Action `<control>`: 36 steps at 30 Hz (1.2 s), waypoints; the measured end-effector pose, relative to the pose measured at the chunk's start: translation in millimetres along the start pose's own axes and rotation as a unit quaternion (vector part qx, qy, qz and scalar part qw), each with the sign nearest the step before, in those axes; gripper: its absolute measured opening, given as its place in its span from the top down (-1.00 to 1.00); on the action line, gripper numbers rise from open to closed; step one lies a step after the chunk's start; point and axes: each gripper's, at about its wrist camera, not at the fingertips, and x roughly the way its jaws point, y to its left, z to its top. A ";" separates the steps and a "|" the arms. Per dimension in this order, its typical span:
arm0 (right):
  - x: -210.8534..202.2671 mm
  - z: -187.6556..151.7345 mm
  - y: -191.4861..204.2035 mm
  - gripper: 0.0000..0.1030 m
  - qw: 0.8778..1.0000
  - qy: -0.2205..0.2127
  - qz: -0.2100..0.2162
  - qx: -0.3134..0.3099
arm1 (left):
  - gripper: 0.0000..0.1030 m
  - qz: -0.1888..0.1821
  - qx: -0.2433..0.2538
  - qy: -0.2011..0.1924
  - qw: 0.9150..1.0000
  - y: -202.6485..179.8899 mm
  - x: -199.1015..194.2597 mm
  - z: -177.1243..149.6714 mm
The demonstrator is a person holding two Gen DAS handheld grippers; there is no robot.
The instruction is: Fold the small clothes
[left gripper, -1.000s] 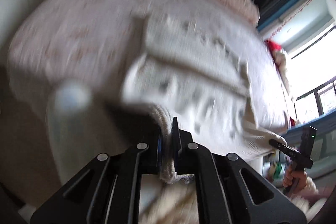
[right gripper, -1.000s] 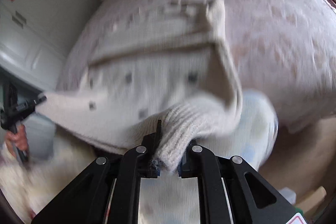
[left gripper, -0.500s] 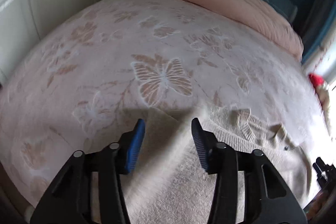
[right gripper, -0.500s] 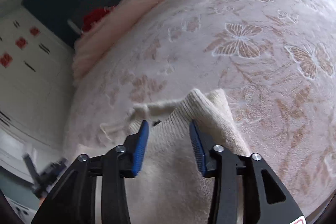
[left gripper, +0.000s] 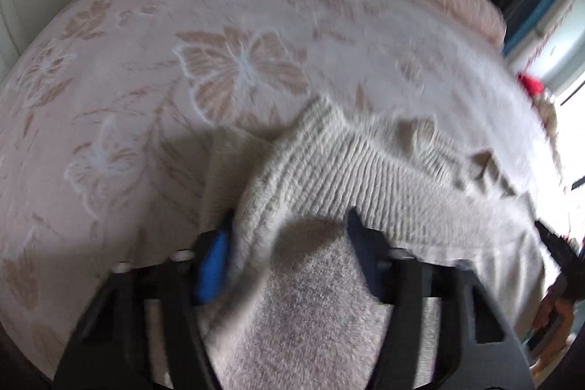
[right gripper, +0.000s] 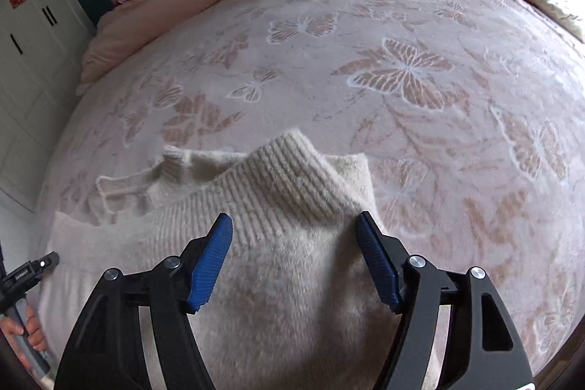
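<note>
A cream sweater [right gripper: 292,243] lies on the bed [right gripper: 402,79]. The right gripper [right gripper: 294,258] stands wide open over it, holding nothing, with the ribbed hem just ahead of its jaws. The left gripper [left gripper: 287,254] also has its jaws spread wide and empty above the sweater [left gripper: 347,170], whose ribbed edge runs ahead and to the right.
</note>
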 end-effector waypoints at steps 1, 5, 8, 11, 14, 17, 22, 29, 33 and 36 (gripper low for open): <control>-2.9 2.1 -0.6 -0.36 1.000 -0.008 0.001 0.000 | 0.22 0.003 0.005 0.000 1.000 -1.0 1.0 0.9; 13.0 10.7 -3.5 -0.46 1.000 0.009 -0.015 -0.007 | 0.51 0.002 0.011 0.005 1.000 -0.2 1.8 8.3; 32.4 8.9 -3.7 0.64 0.998 0.058 -0.006 -0.003 | 0.77 -0.006 0.002 0.011 1.000 2.5 6.9 12.0; -4.3 23.6 -0.5 0.78 0.999 0.009 0.030 0.018 | 0.82 -0.030 -0.017 -0.016 0.999 4.2 -14.6 17.7; -43.8 46.5 0.9 0.81 0.996 -0.052 0.060 0.030 | 0.82 -0.059 -0.022 -0.064 0.996 3.2 -54.5 34.5; -30.8 60.3 0.8 0.77 0.997 -0.057 0.042 0.026 | 0.82 -0.038 -0.019 -0.093 0.995 1.8 -66.9 57.1; 59.5 39.4 -12.3 0.65 0.998 0.054 -0.023 0.013 | 0.79 0.064 -0.002 0.003 0.998 5.6 23.3 59.0; -56.4 15.2 22.6 0.53 0.997 -0.059 0.044 -0.026 | 0.33 0.095 0.032 -0.068 0.993 -17.7 -21.5 31.4; -54.1 -42.2 69.9 0.54 0.993 -0.013 0.088 -0.072 | -0.28 0.051 0.053 -0.112 0.991 -48.8 -64.1 -6.9; -7.4 -83.8 86.9 0.60 0.990 0.043 0.045 -0.130 | -0.27 0.058 0.083 -0.076 0.992 -61.9 -46.6 -43.8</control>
